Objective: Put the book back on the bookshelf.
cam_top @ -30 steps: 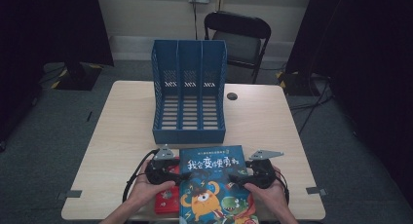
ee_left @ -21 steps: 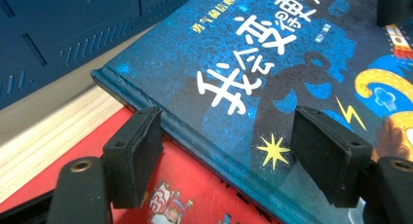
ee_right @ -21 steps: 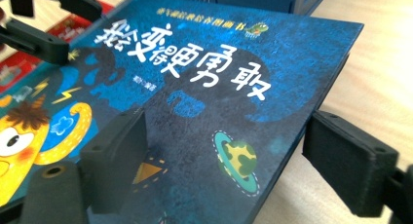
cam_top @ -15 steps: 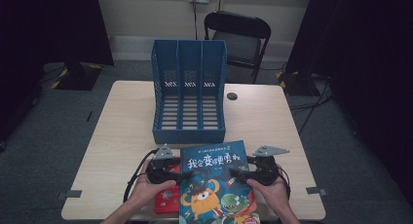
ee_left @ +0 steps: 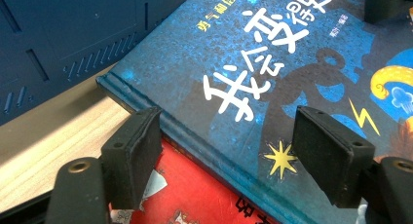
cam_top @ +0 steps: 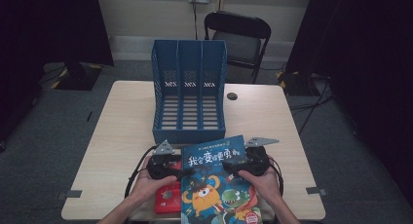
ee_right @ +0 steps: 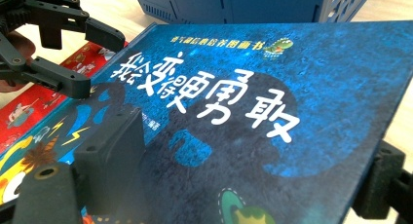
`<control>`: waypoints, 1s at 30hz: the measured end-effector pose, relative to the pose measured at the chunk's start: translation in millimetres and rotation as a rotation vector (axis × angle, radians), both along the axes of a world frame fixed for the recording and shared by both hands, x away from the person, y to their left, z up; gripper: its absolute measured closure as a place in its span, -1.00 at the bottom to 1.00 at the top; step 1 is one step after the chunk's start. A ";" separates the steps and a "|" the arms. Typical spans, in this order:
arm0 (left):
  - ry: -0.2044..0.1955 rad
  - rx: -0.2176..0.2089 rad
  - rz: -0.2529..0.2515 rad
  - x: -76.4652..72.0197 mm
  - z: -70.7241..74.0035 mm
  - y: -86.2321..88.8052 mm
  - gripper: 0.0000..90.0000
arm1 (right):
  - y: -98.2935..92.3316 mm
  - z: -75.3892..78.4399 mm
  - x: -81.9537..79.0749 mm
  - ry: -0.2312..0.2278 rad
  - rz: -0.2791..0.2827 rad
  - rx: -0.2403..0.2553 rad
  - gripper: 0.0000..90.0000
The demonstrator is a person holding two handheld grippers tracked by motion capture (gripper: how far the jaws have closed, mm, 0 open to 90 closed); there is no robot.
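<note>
A blue picture book [cam_top: 219,185] with cartoon monsters lies on a red book [cam_top: 165,200] at the table's near edge. My left gripper [cam_top: 181,173] is at its left side. In the left gripper view the jaws [ee_left: 229,136] stand wide open astride the spine of the blue book [ee_left: 253,63], over the red book [ee_left: 195,195]. My right gripper [cam_top: 233,166] has the right edge. In its own view one jaw of the right gripper [ee_right: 253,146] lies on the blue cover [ee_right: 272,87] and the other is under the raised edge. Those jaws have just been opening a little, with the book between them.
A blue three-slot file rack [cam_top: 190,102] stands upright mid-table, just beyond the books. A small dark round thing [cam_top: 232,96] lies to its right. A black chair [cam_top: 238,39] stands behind the table [cam_top: 122,136]. Bare wood lies left and right of the rack.
The right gripper has risen slightly and the blue book's right side has tilted up with it. The left gripper has stayed at the spine.
</note>
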State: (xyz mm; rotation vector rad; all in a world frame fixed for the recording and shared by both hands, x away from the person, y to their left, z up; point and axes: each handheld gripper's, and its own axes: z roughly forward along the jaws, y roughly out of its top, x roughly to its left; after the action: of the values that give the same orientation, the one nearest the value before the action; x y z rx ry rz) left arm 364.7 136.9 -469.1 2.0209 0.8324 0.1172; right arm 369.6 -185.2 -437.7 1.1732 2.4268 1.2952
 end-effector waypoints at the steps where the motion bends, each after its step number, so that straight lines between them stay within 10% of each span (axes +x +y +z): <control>1: 0.000 0.000 0.000 0.0 0.0 0.0 -0.41 | 0.0 0.0 0.0 0.000 0.000 0.000 -0.67; 12: 0.046 -0.013 0.041 -4.8 2.4 0.0 -0.51 | -12.5 8.1 -7.4 -0.031 -0.014 0.064 -0.27; 30: 0.108 -0.095 -0.027 -2.7 2.4 -0.7 -0.72 | -12.7 22.4 -21.0 -0.122 0.021 0.068 -0.16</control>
State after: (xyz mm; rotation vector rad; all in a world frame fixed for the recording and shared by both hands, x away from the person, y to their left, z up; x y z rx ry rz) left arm 362.0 136.2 -466.7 1.9616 0.8613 -0.0462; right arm 348.5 -197.9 -415.4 1.0532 2.3323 1.4220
